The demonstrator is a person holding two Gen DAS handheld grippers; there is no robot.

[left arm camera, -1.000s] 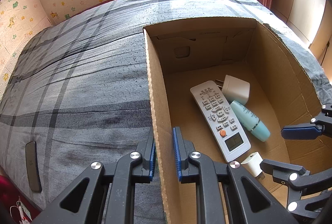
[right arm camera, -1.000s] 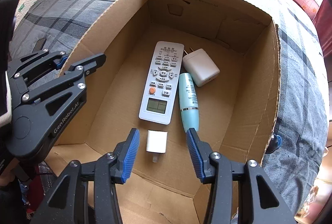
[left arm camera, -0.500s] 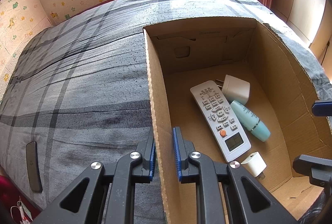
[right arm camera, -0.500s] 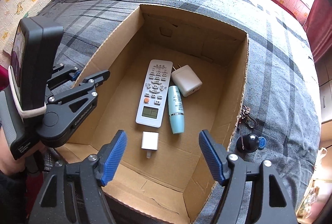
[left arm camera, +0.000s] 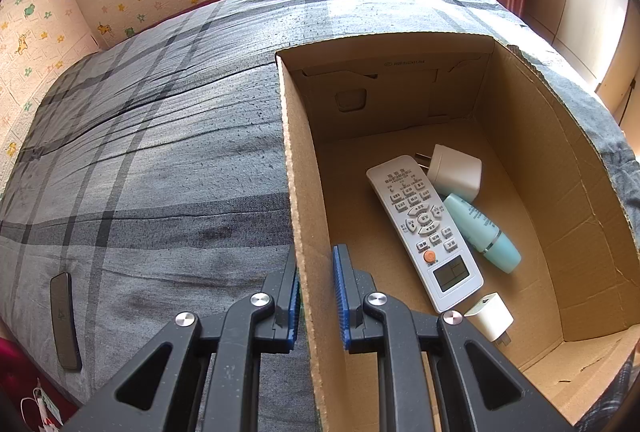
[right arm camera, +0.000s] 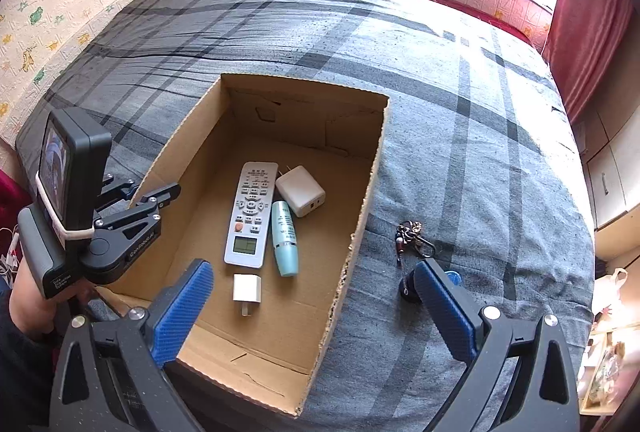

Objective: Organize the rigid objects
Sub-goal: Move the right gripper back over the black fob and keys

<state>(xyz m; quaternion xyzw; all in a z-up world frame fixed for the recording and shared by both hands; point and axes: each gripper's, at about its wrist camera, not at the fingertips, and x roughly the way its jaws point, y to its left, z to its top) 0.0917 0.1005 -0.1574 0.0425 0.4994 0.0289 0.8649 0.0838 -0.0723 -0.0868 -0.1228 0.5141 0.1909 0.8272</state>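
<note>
An open cardboard box [right arm camera: 366,200] sits on the grey plaid bed. On its floor lie a white remote [right arm camera: 250,214], a large white charger [right arm camera: 300,190], a teal bottle [right arm camera: 285,238] and a small white plug cube [right arm camera: 247,288]. My left gripper [left arm camera: 316,296] is shut on the box's left wall [left arm camera: 298,200], one pad on each side; it also shows as the left gripper [right arm camera: 156,198] in the right wrist view. Above the box's near right corner hangs my right gripper [right arm camera: 312,266]. Its jaws are opening wide and nothing is held between them.
A bunch of keys [right arm camera: 412,234] and a black round thing [right arm camera: 408,292] lie on the bed just right of the box. A dark flat slab [left arm camera: 64,320] rests near the bed's left edge. A wall and window lie beyond the bed, with cupboards to the right.
My right gripper has lifted up and back out of the box while its jaws spread wider. The small plug cube stays on the box floor. My left gripper has not moved.
</note>
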